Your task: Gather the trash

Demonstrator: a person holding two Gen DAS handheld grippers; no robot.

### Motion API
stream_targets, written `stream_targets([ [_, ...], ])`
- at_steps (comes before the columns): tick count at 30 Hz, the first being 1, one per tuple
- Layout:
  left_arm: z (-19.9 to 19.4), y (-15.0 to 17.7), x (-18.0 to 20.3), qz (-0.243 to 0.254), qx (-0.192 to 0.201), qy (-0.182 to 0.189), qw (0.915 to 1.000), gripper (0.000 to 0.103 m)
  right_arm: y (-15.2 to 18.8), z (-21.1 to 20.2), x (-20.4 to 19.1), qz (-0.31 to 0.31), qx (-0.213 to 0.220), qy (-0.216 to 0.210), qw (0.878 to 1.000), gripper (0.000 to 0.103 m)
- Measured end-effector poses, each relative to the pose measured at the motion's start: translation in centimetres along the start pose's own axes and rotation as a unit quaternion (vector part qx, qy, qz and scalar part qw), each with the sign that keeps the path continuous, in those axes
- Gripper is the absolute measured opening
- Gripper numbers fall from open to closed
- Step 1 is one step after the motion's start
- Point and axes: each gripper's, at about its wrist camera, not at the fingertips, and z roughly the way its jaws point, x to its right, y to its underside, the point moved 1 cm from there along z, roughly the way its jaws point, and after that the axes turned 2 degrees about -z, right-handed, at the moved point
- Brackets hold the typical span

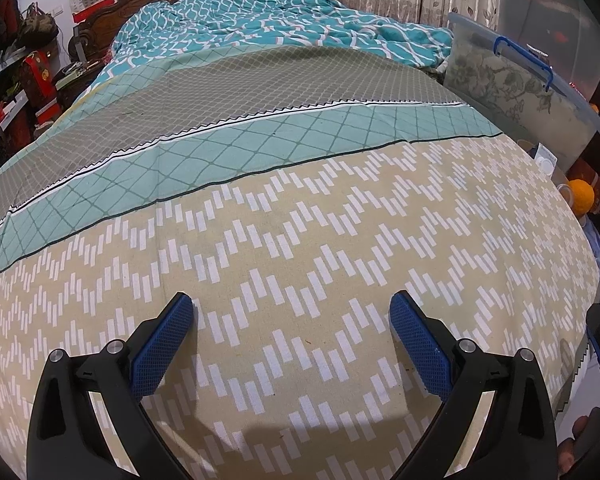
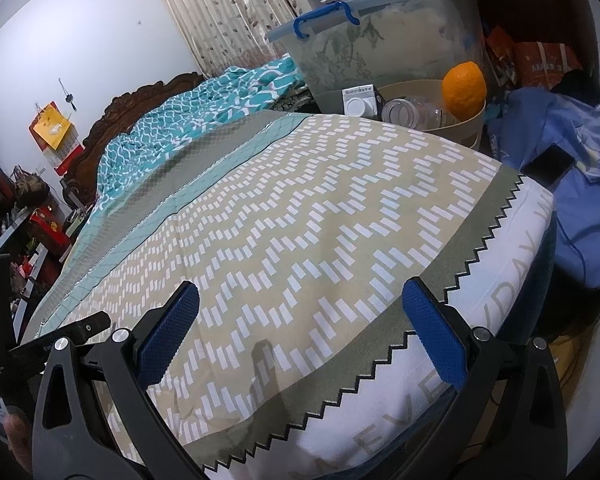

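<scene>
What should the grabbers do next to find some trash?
Probably swing the right hand-held gripper toward the round tub past the bed's far corner. Both hand-held grippers, left too, are open and empty, the bedspread shows no obvious trash, and an empty-looking clear jar lies there beside an orange.

Left gripper (image 1: 290, 312) bases cut off at bottom edge. Storage bin (image 1: 520, 88) cropped at right in left wrist view; its contents blurred behind cloudy plastic. Shelf clutter (image 1: 16, 80) far left too small to identify. White label (image 2: 358, 90) text unreadable. Mattress lettering (image 2: 512, 280) partly covered by sheet (image 2: 300, 220).
</scene>
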Motion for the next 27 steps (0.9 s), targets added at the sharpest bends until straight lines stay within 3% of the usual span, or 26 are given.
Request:
stream_targets([
  [27,0.1,0.0,0.4,0.009,-0.005,-0.017,0.9998,0.095,-0.2,-0.8,0.8,0.018,0.001,0.003,1.000,0.100],
])
